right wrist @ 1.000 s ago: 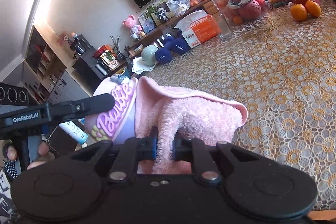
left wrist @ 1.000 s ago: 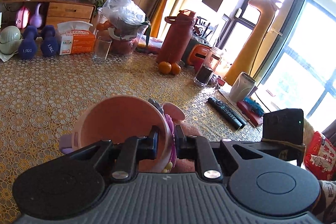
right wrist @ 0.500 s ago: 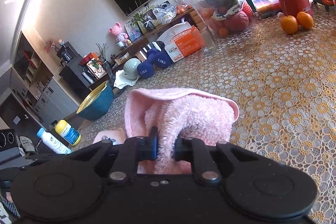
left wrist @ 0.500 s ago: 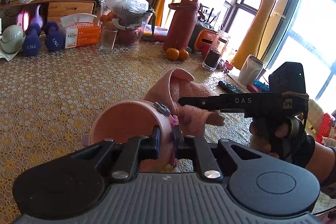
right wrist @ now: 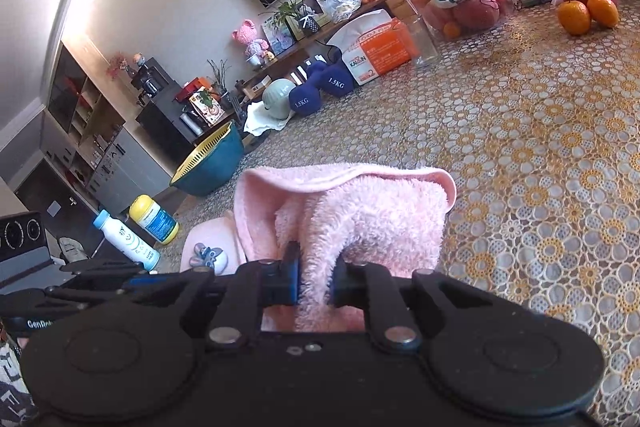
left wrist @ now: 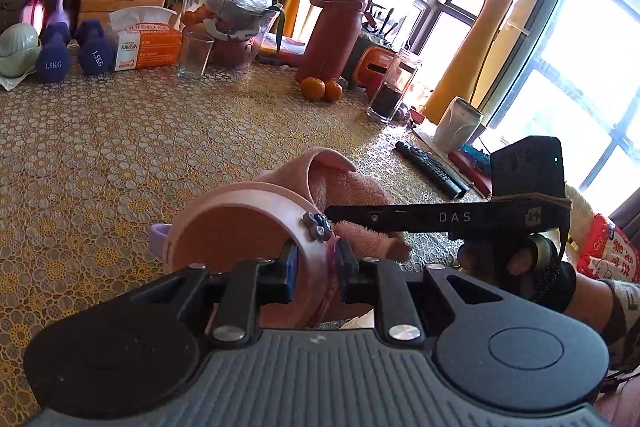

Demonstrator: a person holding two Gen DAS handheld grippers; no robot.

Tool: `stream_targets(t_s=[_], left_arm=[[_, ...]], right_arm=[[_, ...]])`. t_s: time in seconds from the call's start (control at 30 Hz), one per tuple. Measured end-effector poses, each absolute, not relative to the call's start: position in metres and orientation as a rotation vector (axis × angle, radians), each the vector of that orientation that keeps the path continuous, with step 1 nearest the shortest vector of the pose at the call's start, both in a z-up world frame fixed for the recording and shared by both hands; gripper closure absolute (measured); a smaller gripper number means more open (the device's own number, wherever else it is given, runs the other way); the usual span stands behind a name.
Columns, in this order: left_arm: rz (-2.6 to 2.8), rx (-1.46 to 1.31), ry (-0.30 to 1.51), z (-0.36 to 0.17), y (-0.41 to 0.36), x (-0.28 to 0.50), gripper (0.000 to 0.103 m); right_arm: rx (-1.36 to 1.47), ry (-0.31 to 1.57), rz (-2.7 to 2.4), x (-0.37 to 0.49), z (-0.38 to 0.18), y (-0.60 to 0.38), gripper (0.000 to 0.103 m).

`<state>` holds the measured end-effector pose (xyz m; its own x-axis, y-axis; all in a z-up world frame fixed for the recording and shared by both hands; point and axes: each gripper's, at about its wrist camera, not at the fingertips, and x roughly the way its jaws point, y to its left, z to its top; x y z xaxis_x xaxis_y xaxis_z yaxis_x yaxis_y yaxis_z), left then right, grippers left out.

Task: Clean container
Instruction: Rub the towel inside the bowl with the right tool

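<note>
The left wrist view shows the pink container (left wrist: 240, 227) lying on its side, its open mouth facing the camera, with its wall between the fingers of the left gripper (left wrist: 316, 261). Those fingers are spreading apart, and a gap shows between the left pad and the wall. The same view shows the right gripper (left wrist: 420, 217) from the side, reaching in from the right with a hand (left wrist: 520, 263) below it, and the pink towel (left wrist: 352, 195) bunched behind the container's rim.

The right wrist view shows only a small part of the container (right wrist: 208, 247), low at the left, with a little flower ornament on it. Here the towel (right wrist: 360, 211) fills the middle, and the right gripper (right wrist: 316, 277) has its fingers pressed together on a fold of it.

The container is smooth pale pink with a lilac handle on its left side and pink lettering along the outside.

It lies on the near part of the worktop (left wrist: 100, 155), which wears a gold lace cloth. A broad bare stretch lies to the far and left, and the clutter of dumbbells (left wrist: 76, 51), tissue box (left wrist: 146, 43), glass (left wrist: 195, 55) and oranges (left wrist: 322, 89) lines the far edge, well apart.
</note>
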<state>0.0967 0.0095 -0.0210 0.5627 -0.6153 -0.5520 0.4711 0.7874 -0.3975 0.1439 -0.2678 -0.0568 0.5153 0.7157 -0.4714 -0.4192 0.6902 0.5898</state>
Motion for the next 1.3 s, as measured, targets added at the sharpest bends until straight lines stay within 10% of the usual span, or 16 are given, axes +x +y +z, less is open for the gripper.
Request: stream_targets(t_s=[0.1,0.3,0.5,0.73,1.3], left_arm=[[-0.629,-0.264,0.724,-0.021,0.014,0.100,0.041],[-0.631,-0.436,0.747,-0.029,0.030,0.115,0.037],[-0.633,-0.439,0.780,-0.038,0.019,0.122,0.043],[-0.575,-0.375,0.804,-0.046,0.011,0.123,0.071],[-0.712,-0.106,0.692,-0.027,-0.017,0.085,0.078]], right_arm=[[0.417,0.762,0.719,0.140,-0.057,-0.263,0.090],[0.387,0.760,0.731,0.135,-0.055,-0.256,0.090],[0.385,0.758,0.739,0.134,-0.054,-0.254,0.090],[0.377,0.756,0.743,0.131,-0.054,-0.253,0.090],[0.264,0.695,0.931,0.146,-0.027,-0.246,0.091]])
